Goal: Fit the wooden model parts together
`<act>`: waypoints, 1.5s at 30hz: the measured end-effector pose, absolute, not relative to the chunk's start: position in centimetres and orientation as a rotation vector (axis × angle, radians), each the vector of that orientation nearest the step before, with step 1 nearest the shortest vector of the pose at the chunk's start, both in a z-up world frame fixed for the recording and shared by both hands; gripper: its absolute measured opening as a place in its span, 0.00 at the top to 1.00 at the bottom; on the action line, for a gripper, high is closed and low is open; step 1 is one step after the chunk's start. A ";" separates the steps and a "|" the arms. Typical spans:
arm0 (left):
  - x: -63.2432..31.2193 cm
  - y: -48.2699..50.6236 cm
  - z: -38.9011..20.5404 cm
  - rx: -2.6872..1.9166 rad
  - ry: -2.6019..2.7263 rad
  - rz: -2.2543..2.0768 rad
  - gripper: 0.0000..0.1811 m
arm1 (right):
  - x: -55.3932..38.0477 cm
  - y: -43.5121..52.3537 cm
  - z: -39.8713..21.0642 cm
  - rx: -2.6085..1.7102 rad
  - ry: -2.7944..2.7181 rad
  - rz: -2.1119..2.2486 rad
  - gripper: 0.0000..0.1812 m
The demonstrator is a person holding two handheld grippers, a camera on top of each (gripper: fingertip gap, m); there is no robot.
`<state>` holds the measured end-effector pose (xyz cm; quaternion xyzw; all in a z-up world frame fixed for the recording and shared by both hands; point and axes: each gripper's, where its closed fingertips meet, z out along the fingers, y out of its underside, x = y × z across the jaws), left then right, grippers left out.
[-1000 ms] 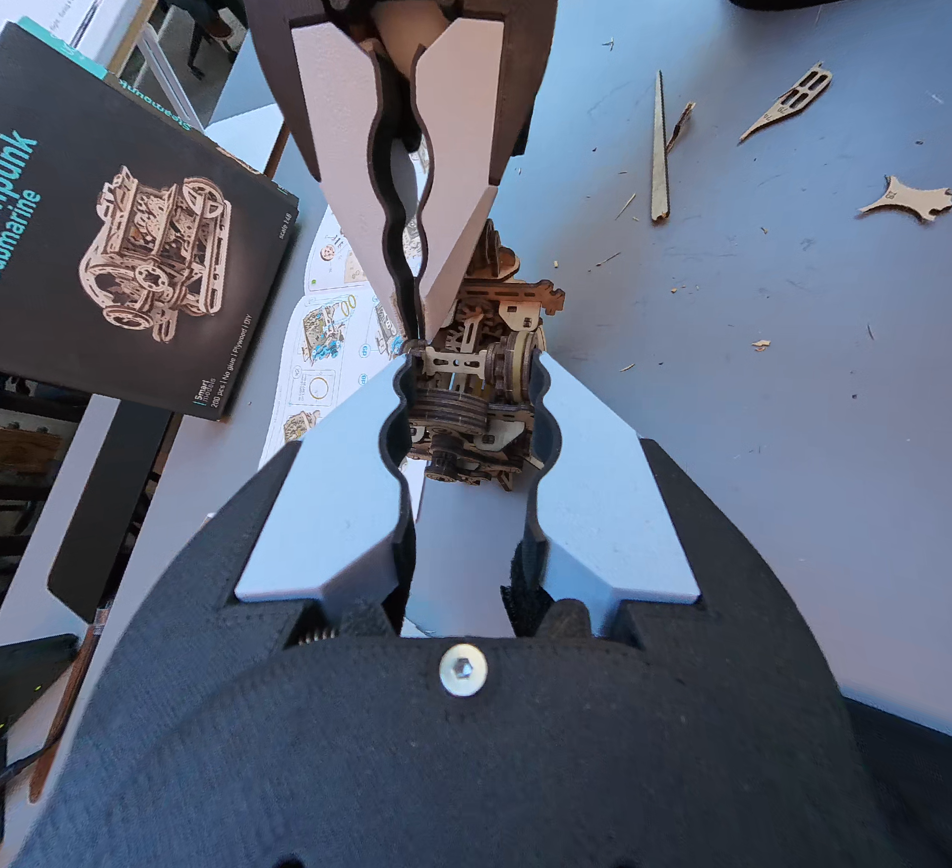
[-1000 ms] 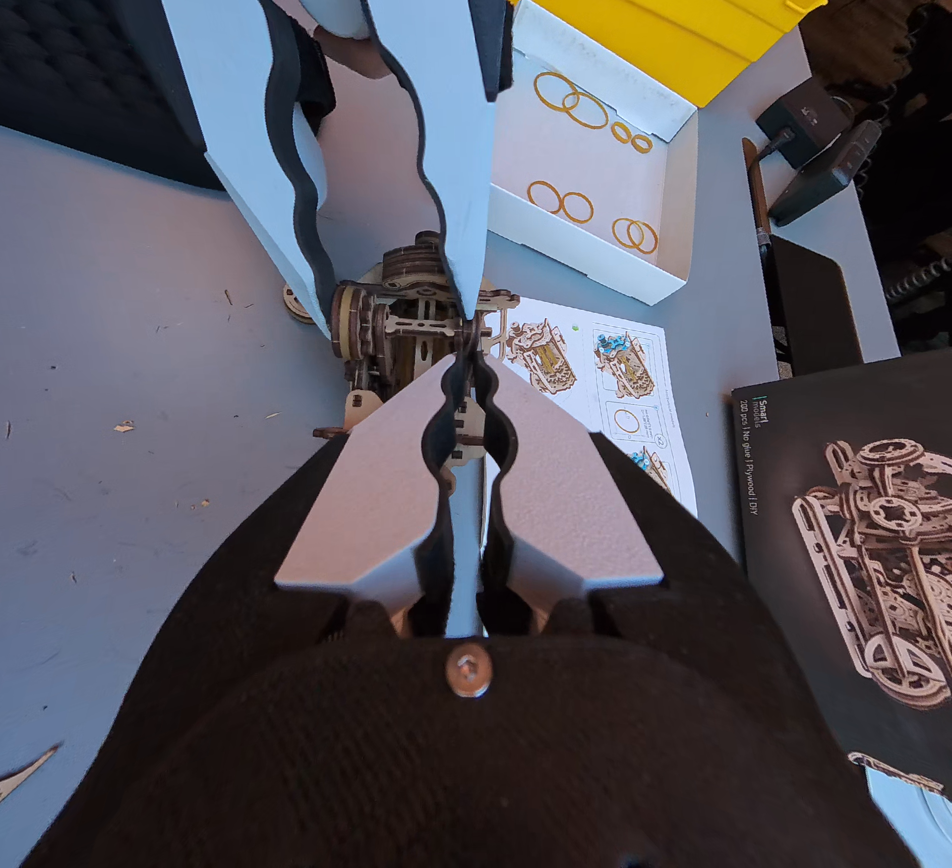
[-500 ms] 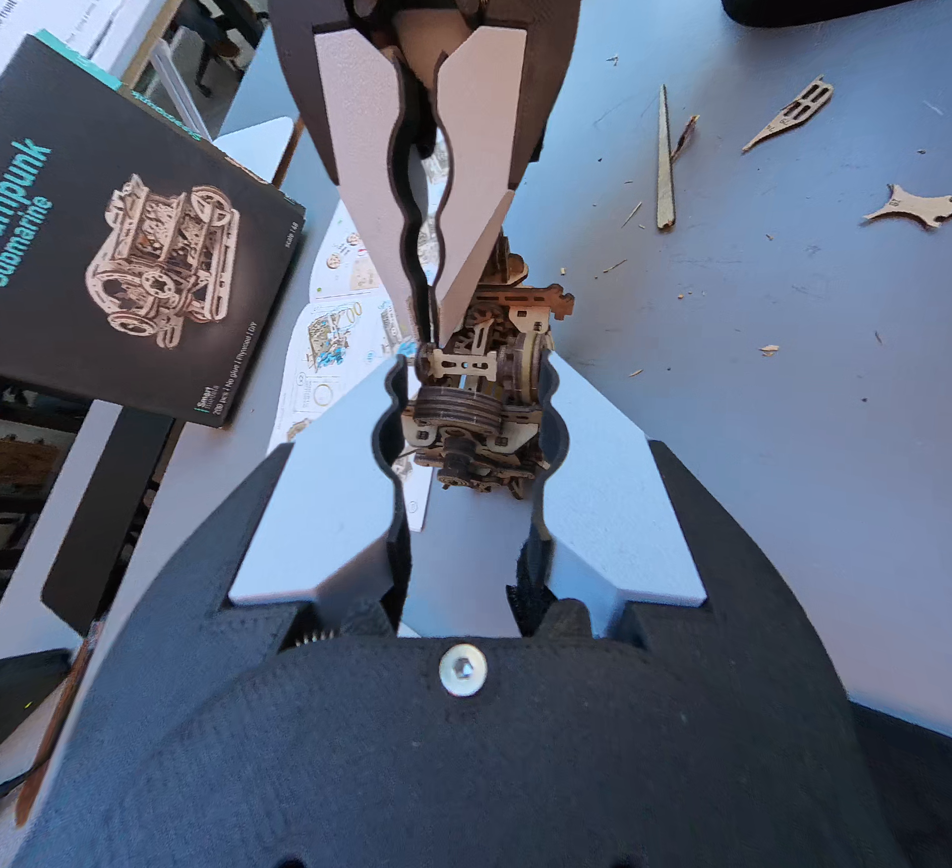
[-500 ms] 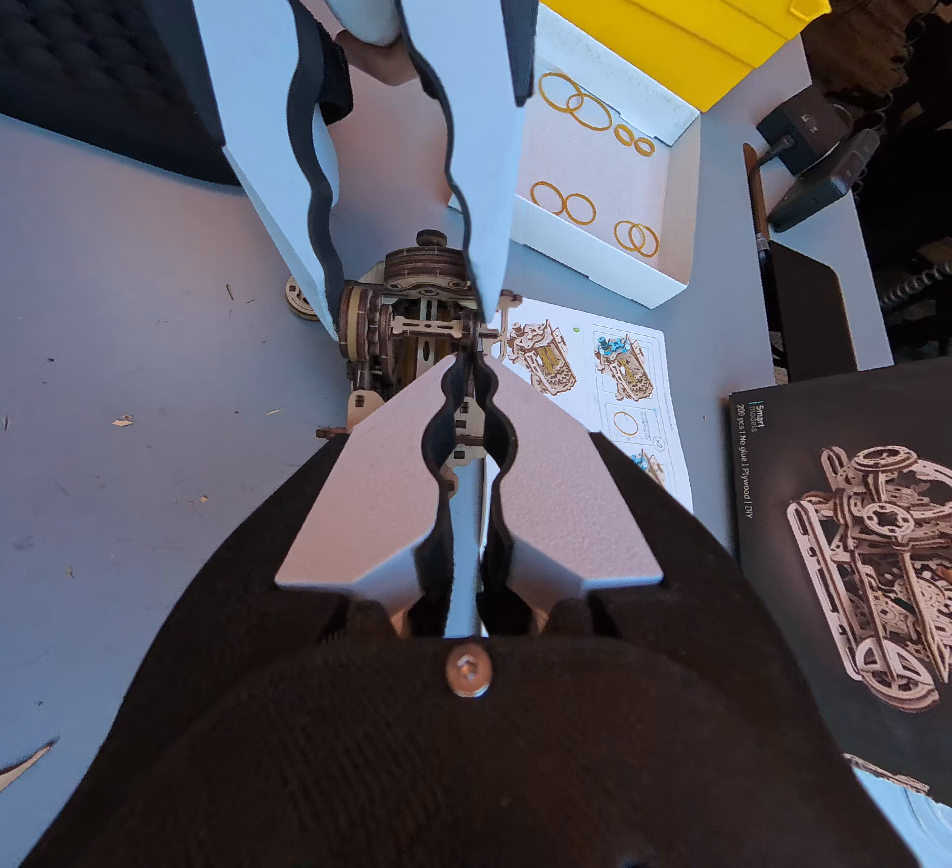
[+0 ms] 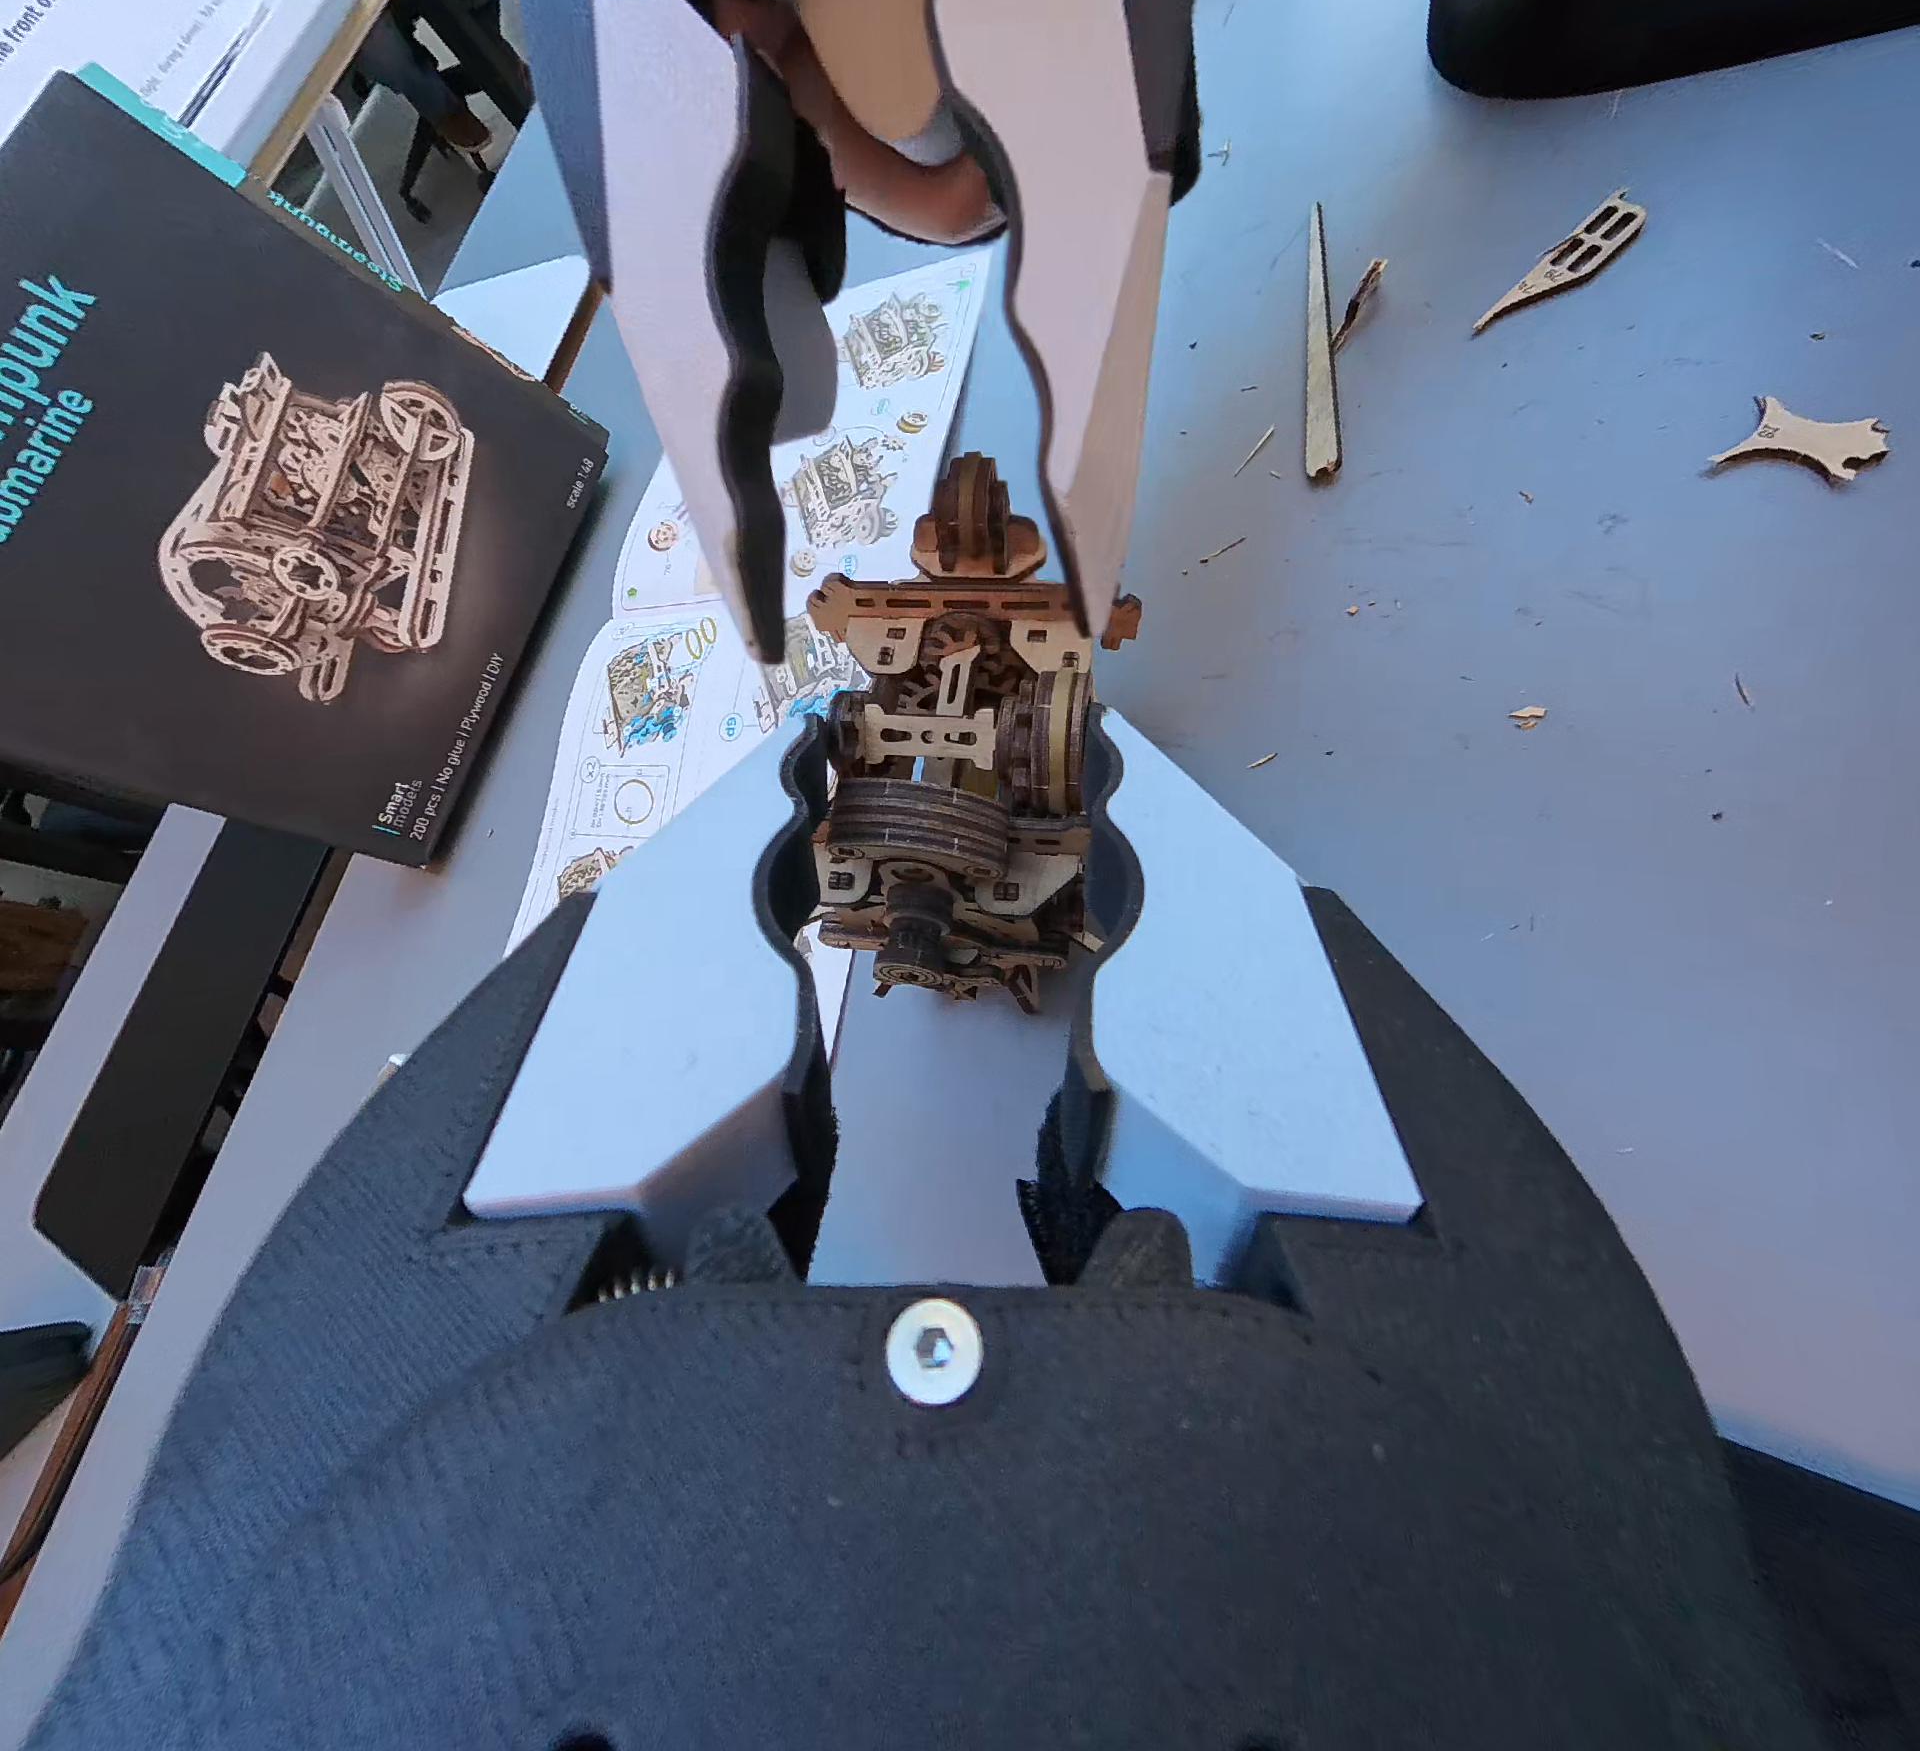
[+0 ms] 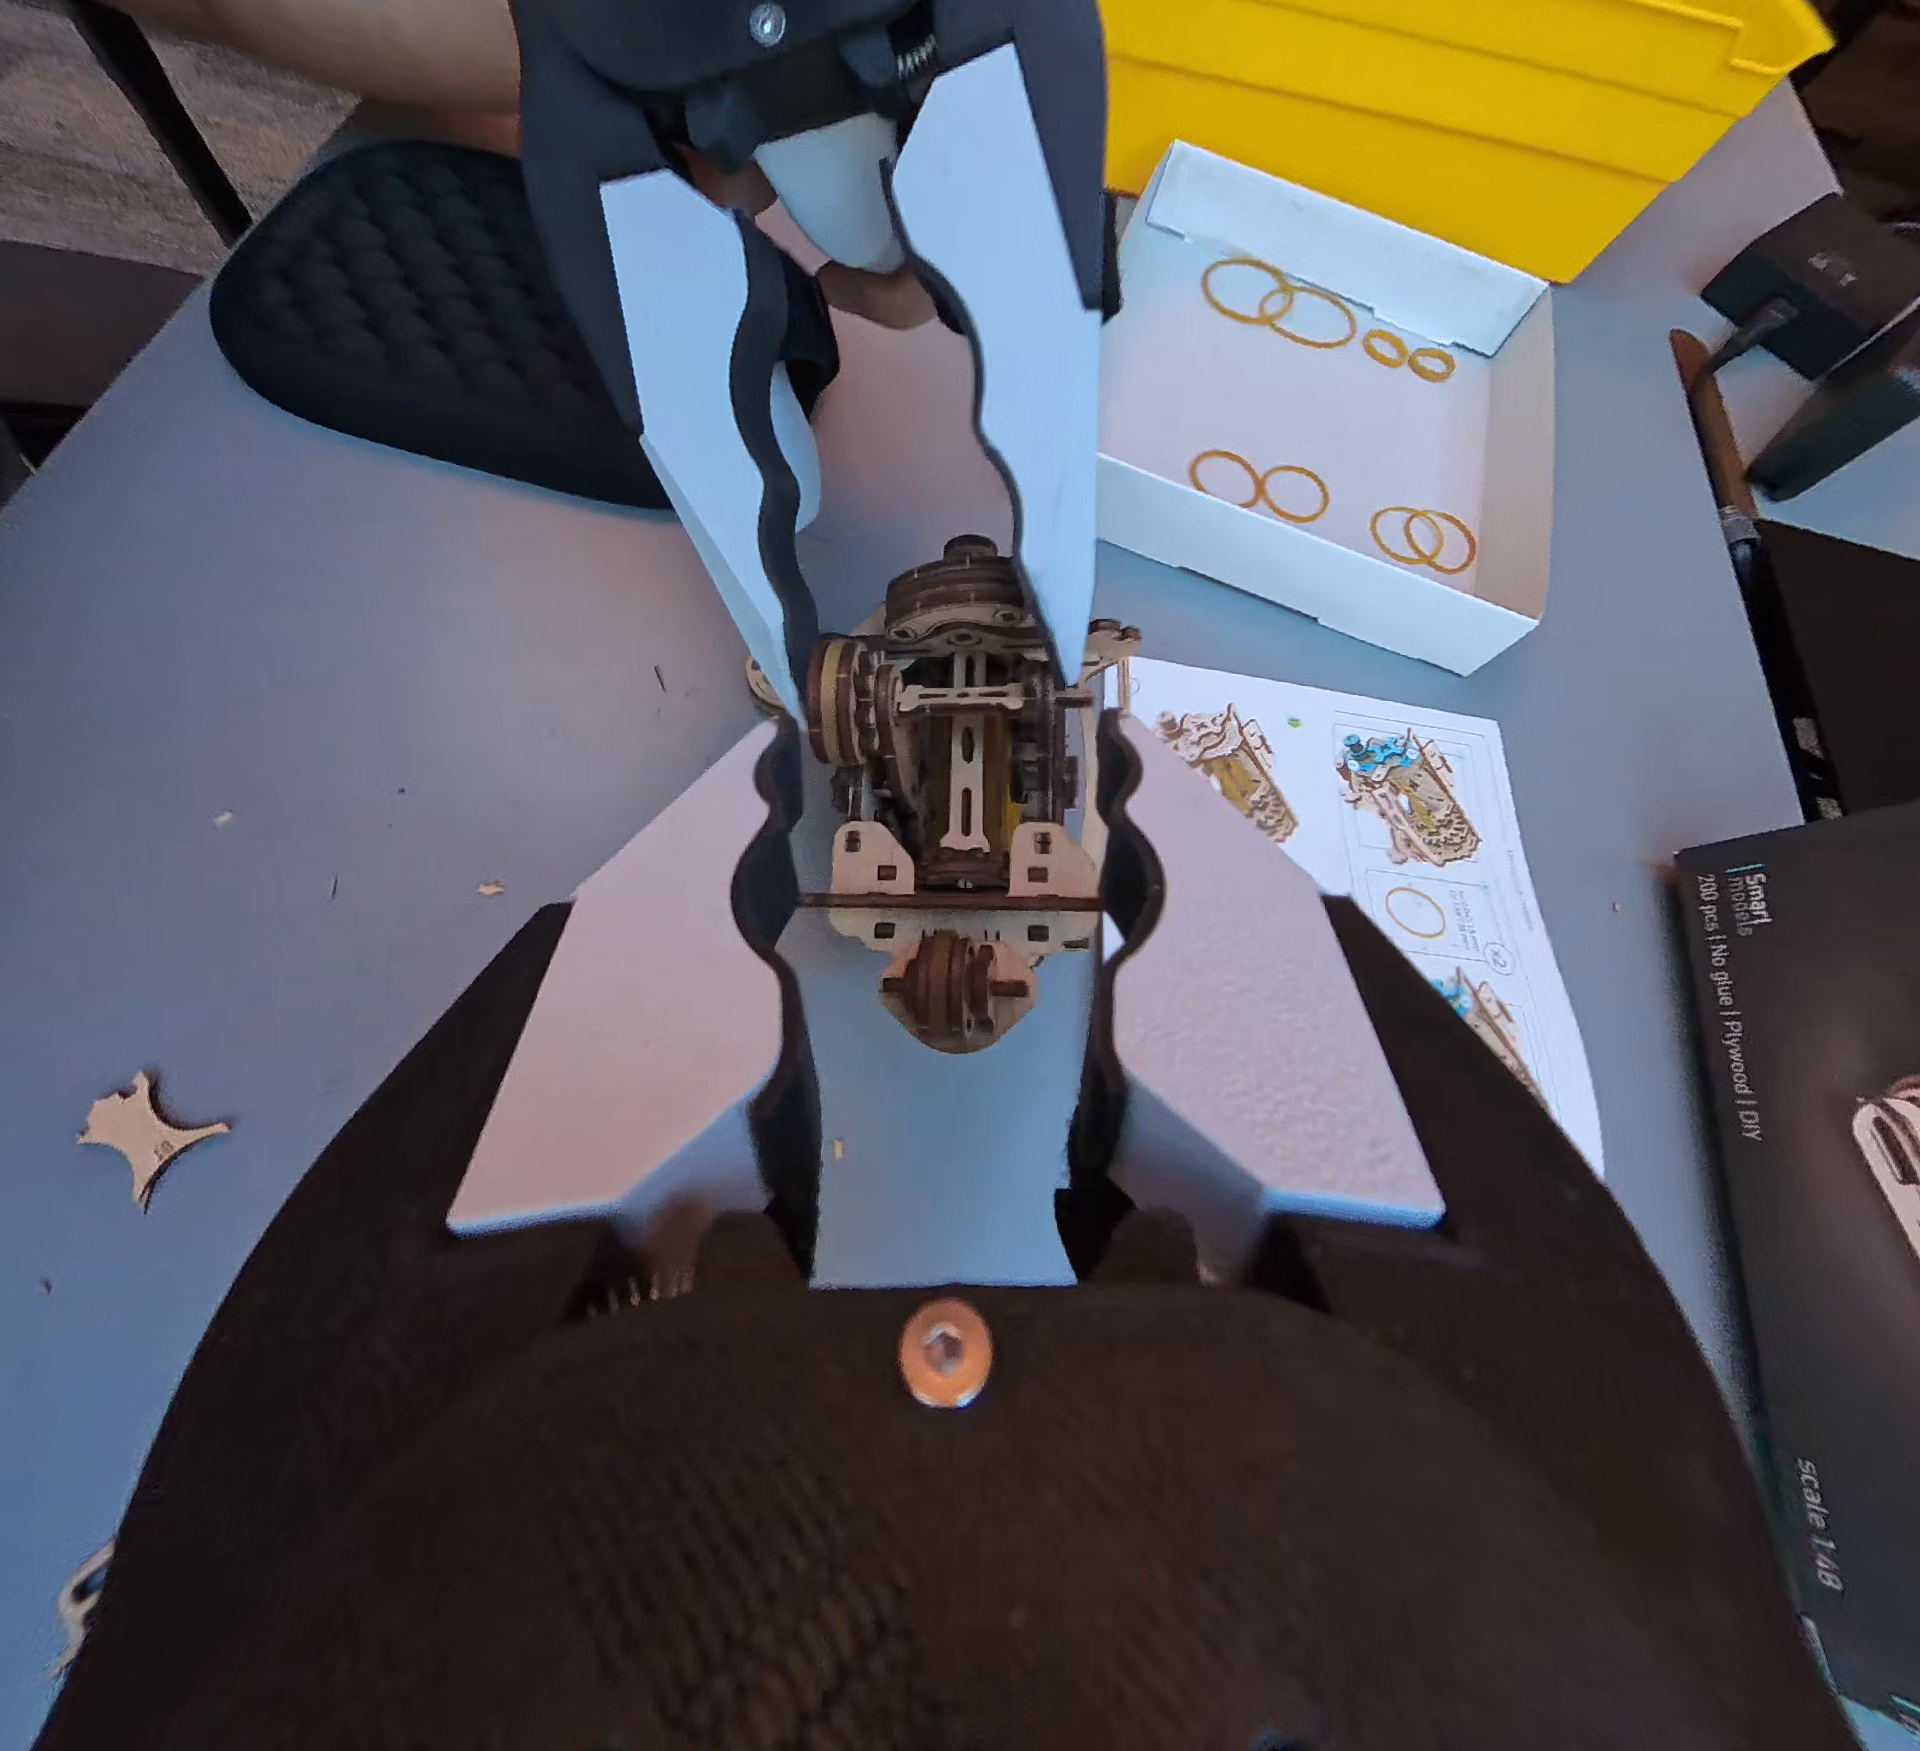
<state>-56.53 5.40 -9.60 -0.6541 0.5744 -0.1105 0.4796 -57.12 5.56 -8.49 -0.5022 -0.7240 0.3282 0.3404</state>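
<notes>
A partly built wooden model with gears and drums stands on the grey table between both grippers; it also shows in the right wrist view. My left gripper is shut on the model's sides, pads against both flanks; it comes in from the top of the right wrist view. My right gripper faces it from the other end, jaws wide open and straddling the model. In the left wrist view the right gripper has its tips beside the model's top crossbar.
An instruction sheet and a black kit box lie beside the model. A white tray with rubber bands and a yellow bin stand behind. Wooden offcuts and a black pad lie on the table. My left and right fingertips are right by each other.
My right gripper was shut at the model's top edge and has opened wide, now straddling the model. My left gripper keeps its hold on the model.
</notes>
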 end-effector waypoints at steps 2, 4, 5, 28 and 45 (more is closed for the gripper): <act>-56.6 5.4 -9.6 -1.600 1.396 -0.275 0.74 | -57.2 5.3 -9.1 -1.307 -1.906 0.808 0.70; -56.6 5.5 -9.6 -1.602 1.394 -0.276 0.74 | -57.3 5.0 -9.4 -1.312 -1.903 0.800 0.70; -56.6 5.5 -9.6 -1.603 1.392 -0.279 0.74 | -57.2 5.0 -9.4 -1.311 -1.895 0.797 0.70; -56.8 5.9 -10.3 -1.558 1.472 -0.225 0.64 | -57.3 5.2 -9.9 -1.251 -1.848 0.651 0.74; -56.7 5.5 -10.7 -1.559 1.546 -0.256 0.73 | -57.6 5.2 -10.1 -1.270 -1.864 0.573 0.74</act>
